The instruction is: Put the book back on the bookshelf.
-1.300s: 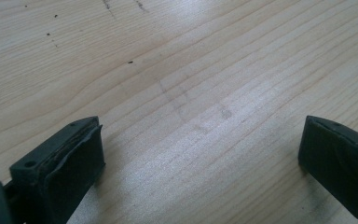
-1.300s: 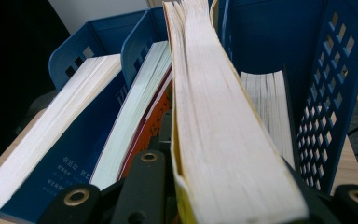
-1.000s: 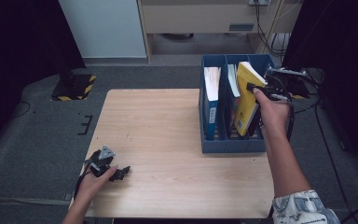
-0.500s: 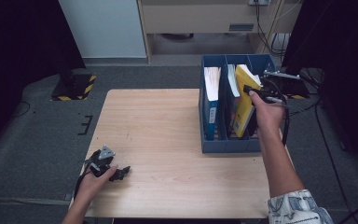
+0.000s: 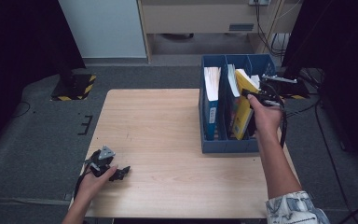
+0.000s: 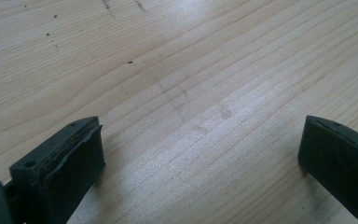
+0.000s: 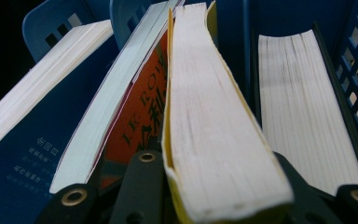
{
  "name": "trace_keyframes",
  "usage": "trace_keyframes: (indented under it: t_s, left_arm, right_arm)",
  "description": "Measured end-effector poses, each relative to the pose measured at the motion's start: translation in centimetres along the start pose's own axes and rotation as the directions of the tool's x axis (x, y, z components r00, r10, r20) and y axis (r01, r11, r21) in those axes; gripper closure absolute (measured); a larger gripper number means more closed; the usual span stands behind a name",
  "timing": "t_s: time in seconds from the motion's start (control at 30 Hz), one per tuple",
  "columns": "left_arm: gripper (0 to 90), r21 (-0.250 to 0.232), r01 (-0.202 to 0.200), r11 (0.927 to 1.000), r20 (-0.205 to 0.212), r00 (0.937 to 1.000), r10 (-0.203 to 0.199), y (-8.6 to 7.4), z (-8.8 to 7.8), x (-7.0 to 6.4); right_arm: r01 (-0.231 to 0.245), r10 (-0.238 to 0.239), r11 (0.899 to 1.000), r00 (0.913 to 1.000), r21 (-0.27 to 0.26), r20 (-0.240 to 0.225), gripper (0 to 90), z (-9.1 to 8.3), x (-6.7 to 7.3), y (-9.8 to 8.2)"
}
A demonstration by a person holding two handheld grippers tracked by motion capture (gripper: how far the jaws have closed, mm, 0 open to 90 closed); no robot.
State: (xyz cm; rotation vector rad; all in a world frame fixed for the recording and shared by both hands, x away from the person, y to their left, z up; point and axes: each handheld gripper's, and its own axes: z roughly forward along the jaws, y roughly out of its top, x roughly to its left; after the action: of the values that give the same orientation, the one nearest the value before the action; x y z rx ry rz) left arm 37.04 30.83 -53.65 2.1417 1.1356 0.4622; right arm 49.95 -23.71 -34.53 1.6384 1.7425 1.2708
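1. A pale wooden desk (image 5: 168,140) stands on grey carpet, with dark curtains to either side and a blue book rack (image 5: 223,145) at its right edge.
2. My right gripper (image 5: 251,94) is clamped on the yellow book (image 5: 242,112) – the right gripper view has the page block (image 7: 214,140) wedged tight between my jaws. The book stands tilted in the rack's middle slot, beside an orange-covered book (image 7: 140,126).
3. A blue book (image 5: 210,105) fills the left slot, and another book's pages (image 7: 303,121) show in the slot on the other side.
4. My left gripper (image 5: 116,173) rests low on the desk's near left corner, jaws wide apart with bare wood between them – holding nothing.
5. To do this well, I judge the book should travel straight along the slot, clear of the dividers, without dragging its orange neighbour.
6. My grip sits near one corner, so I should keep the wrist steady or the book may pivot.
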Motion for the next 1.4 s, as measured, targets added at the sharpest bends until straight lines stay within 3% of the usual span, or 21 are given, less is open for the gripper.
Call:
trace_keyframes:
  t_s: [0.6,1.07,1.4]
  left_arm:
    - [0.0,0.000,-0.001,1.0000,0.000,1.0000,0.001,0.0,0.0,0.0]
    - [0.0,0.000,-0.001,1.0000,0.001,1.0000,0.001,0.0,0.0,0.0]
    - [0.0,0.000,-0.001,1.0000,0.001,1.0000,0.001,0.0,0.0,0.0]
  right_arm:
    - [-0.014,0.014,1.000,0.9999,-0.006,0.004,73.0,0.6,-0.1,-1.0]
    - [0.011,-0.011,1.000,0.9998,0.017,0.017,73.0,0.9,0.2,-1.5]
    - [0.001,-0.002,0.999,0.9998,0.040,0.021,72.6,1.0,-0.1,-2.0]
